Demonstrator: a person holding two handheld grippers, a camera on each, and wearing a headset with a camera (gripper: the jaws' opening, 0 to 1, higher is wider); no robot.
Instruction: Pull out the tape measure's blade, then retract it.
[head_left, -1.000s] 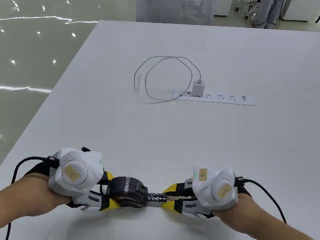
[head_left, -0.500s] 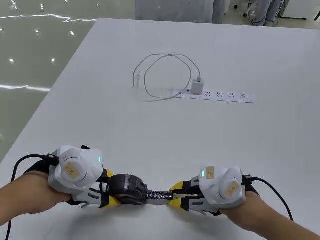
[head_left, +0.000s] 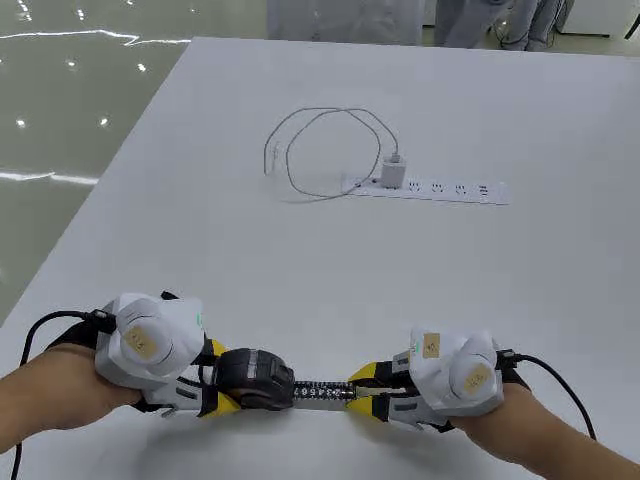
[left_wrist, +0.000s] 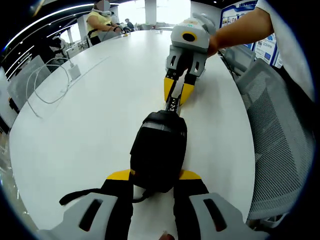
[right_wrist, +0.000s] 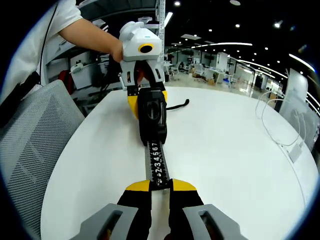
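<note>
White tabletop (head_left: 300, 260): left tool (head_left: 222, 380) clamps the black tape measure (head_left: 255, 378), right tool (head_left: 362, 390) pinches its short numbered blade (head_left: 320, 390).

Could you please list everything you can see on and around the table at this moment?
table: one, white, under everything.
power strip: one, white, far side of the table.
charger: one, white, plugged into the strip's left end.
cable: one, pale grey, looped left of the charger.
chair: one, grey mesh, beside the table.
tape measure: one, black case, near edge.
blade: one, dark with white numerals, pulled out a short way.
left gripper: one, white with yellow tips, shut on the tape measure.
right gripper: one, same colours, shut on the blade.
hands: two, holding the grippers.
</note>
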